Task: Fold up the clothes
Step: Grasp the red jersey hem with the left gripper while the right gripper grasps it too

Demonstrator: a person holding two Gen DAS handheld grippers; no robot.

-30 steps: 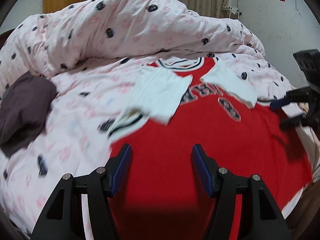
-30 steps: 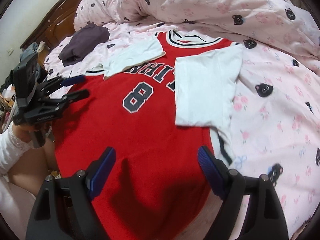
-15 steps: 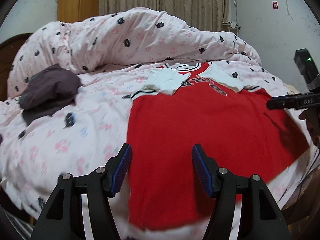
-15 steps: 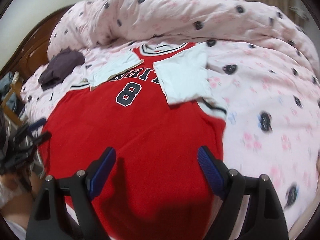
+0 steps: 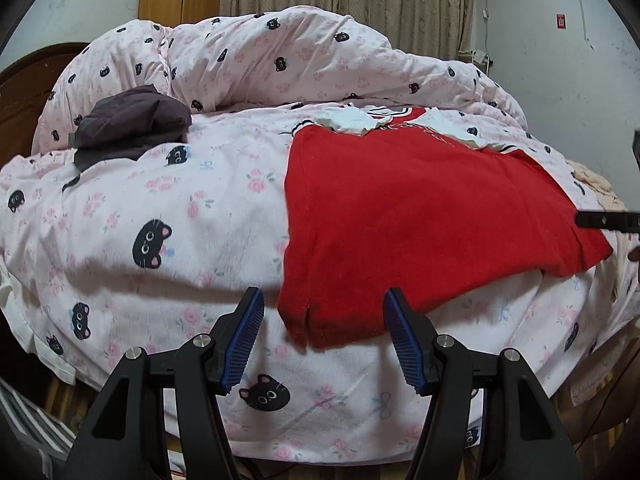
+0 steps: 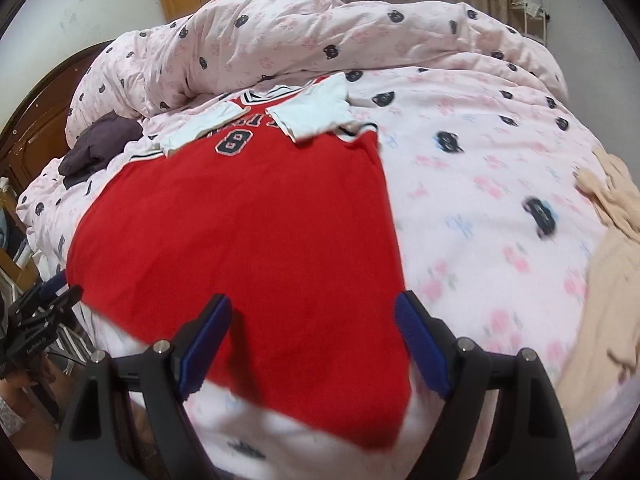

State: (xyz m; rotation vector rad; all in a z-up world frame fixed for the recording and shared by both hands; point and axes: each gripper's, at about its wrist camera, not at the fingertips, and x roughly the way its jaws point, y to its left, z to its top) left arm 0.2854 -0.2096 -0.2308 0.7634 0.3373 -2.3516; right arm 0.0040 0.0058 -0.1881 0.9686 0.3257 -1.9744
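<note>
Red jersey (image 6: 240, 232): lies face up and flat on the pink bedspread (image 5: 160, 216), white sleeves (image 6: 316, 110) already folded in over the chest, hem at the near bed edge.
Change: a second ago both grippers hung over the chest and sleeves; now both have drawn back to the hem, so the sleeve step looks done.
Left gripper (image 5: 322, 338): released, jaws apart, nothing between them; the hem's left corner with its side slit (image 5: 308, 316) sits just ahead.
Right gripper (image 6: 314, 346): released, jaws wide, above the hem's right corner, not touching it as far as I can tell.
Meaning: likely next is pinching both hem corners and carrying them up toward the collar.
Other: a dark garment (image 5: 132, 124) lies well apart by the duvet (image 5: 280, 56).
</note>
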